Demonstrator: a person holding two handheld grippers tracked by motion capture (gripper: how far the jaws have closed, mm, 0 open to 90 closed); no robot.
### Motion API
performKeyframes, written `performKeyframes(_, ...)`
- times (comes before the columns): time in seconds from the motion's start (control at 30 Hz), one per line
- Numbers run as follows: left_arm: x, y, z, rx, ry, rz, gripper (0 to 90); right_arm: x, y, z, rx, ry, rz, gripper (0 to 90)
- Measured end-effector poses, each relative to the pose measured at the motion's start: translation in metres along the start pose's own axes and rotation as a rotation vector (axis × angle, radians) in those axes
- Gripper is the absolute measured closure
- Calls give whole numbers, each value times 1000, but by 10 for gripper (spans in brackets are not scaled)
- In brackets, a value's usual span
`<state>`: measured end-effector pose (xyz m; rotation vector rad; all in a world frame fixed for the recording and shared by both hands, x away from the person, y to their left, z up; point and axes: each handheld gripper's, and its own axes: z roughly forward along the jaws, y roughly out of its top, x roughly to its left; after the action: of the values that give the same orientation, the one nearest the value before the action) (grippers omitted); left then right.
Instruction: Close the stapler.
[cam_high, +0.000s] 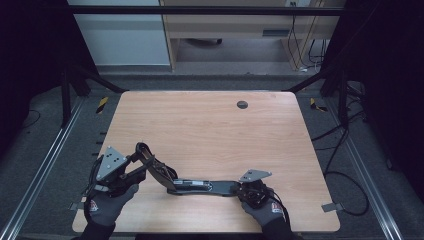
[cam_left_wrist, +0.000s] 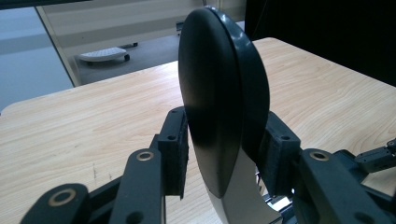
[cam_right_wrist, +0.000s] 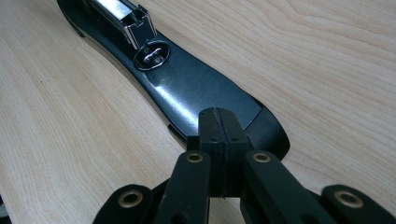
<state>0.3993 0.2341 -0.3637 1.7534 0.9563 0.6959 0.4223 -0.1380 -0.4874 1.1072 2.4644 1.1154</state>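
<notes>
From above, I see the opened black stapler (cam_high: 192, 186) lying near the front edge of the wooden table (cam_high: 210, 125), my left gripper (cam_high: 134, 167) holding its raised arm and my right gripper (cam_high: 239, 189) at its base end. Looking along the left gripper (cam_left_wrist: 224, 154), both pads clamp the stapler's rounded top (cam_left_wrist: 219, 102). Along the right gripper (cam_right_wrist: 217, 135), my jaws are clenched together, tips resting on the stapler's flat base (cam_right_wrist: 191, 88).
</notes>
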Motion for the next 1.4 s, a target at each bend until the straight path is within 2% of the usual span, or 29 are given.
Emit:
performKeyframes(0.87, -15, 7, 6, 4, -2, 48, 589, -1, 0, 0, -2, -1, -4, 900)
performKeyframes(1.4, -26, 10, 11, 3, 5, 94, 589, -1, 0, 0, -1, 0, 2, 900)
